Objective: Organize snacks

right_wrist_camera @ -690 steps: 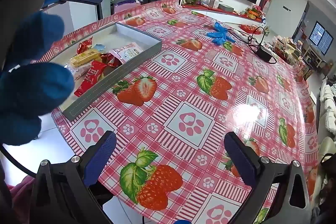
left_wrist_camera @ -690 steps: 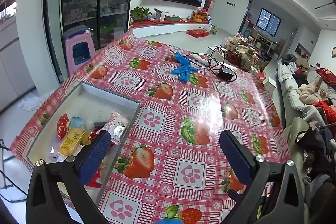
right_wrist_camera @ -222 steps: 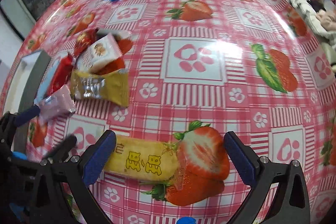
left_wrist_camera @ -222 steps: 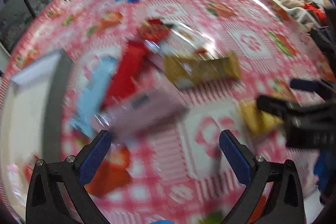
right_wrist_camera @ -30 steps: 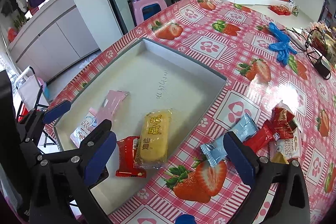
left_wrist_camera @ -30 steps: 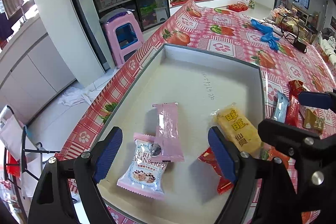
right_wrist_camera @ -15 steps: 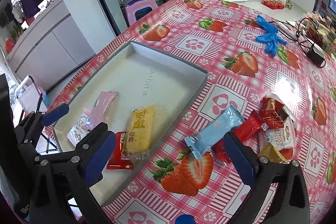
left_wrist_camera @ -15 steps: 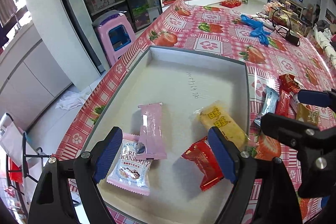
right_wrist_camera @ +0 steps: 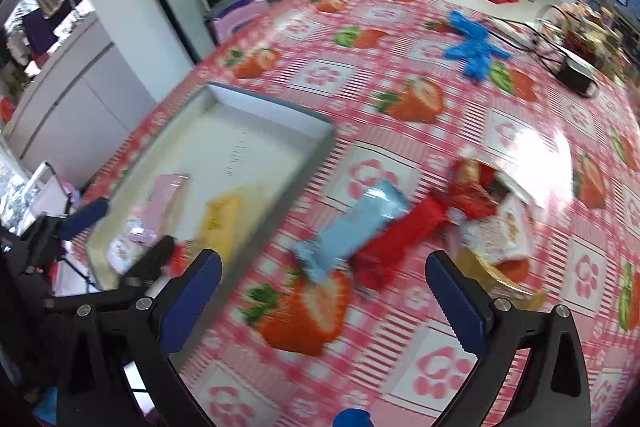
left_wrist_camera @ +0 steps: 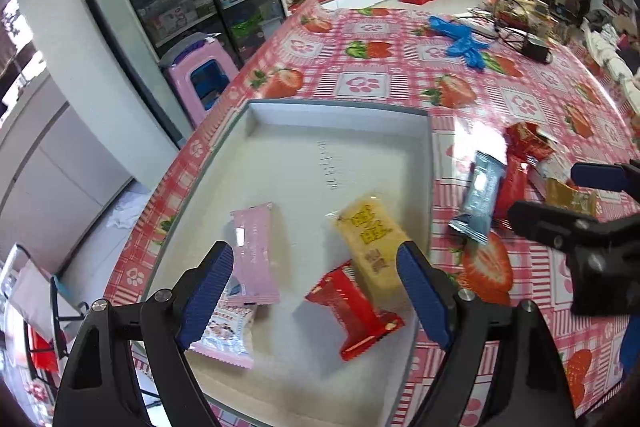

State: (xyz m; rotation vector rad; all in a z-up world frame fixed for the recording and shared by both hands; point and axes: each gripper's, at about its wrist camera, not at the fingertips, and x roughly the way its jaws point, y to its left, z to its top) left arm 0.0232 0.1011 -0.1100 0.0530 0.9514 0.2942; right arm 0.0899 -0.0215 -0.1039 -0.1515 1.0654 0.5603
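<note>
Both grippers, left (left_wrist_camera: 316, 287) and right (right_wrist_camera: 324, 291), gape empty. Four snacks lie in the tray (left_wrist_camera: 340, 111) (yellow cake (left_wrist_camera: 370, 239) included); the blue packet (right_wrist_camera: 352, 223) lies beside it.

A shallow tray (left_wrist_camera: 430, 163) sits at the desk's (left_wrist_camera: 362, 85) near left edge, holding four snack packets: two overlapping at its left (left_wrist_camera: 256, 251), two touching at its right (left_wrist_camera: 370, 247). More packets (right_wrist_camera: 352, 223) lie clustered on the desk just right of the tray; gloves (left_wrist_camera: 464, 43) and a cabled adapter (left_wrist_camera: 534, 49) lie farther back
</note>
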